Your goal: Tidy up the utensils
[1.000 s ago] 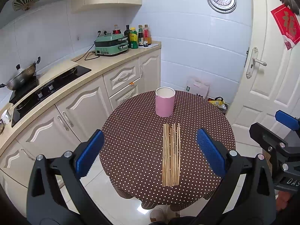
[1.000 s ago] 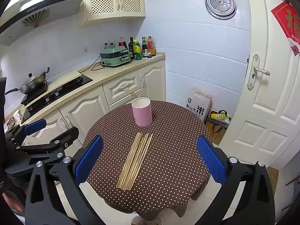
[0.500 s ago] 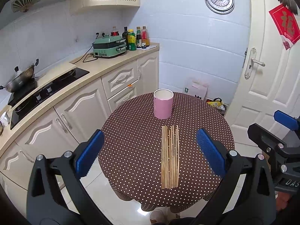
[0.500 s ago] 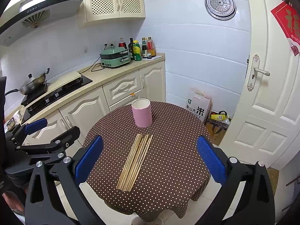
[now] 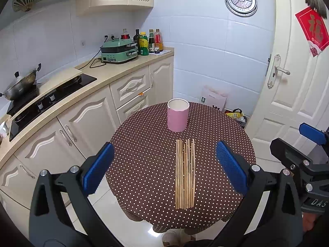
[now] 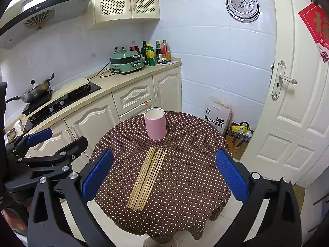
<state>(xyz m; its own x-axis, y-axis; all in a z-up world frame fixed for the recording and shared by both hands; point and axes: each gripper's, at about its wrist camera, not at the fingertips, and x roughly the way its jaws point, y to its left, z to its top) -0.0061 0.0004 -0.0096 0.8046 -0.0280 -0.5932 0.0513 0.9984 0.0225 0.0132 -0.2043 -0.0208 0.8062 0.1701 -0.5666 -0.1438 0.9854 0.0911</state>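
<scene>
Both grippers hang above the near edge of the round table (image 5: 144, 164), neither touching anything. The left gripper (image 5: 164, 168) has its blue pads spread wide with nothing between them; the right gripper (image 6: 164, 173) is spread just as wide and also empty. In the left view the right gripper shows at the right edge, and in the right view the left one shows at the left edge, so they sit side by side, well apart.

The chopsticks (image 5: 185, 175) lie flat in a loose row on the dotted cloth, in the middle of the table, their far tips just short of the cup (image 5: 177, 117). The pink cup stands upright toward the far edge, mouth open and, as far as can be seen, empty.

The step in hand looks like the first reach for the sticks. To do it well, I would come down over the row near the middle of its length, fingers across the sticks, and close on only a few, since the whole row seems too wide to gather cleanly. They are thin and round, so they may roll or fan out on the cloth. Lifted, they need tipping upright before going into the cup, which is light and could topple if nudged.

Readable writing: a paper bag (image 6: 217, 114) on the floor carries Chinese characters, the largest "米"; the right gripper's body shows "DAS"; a red hanging (image 5: 313, 30) on the door bears "福"
</scene>
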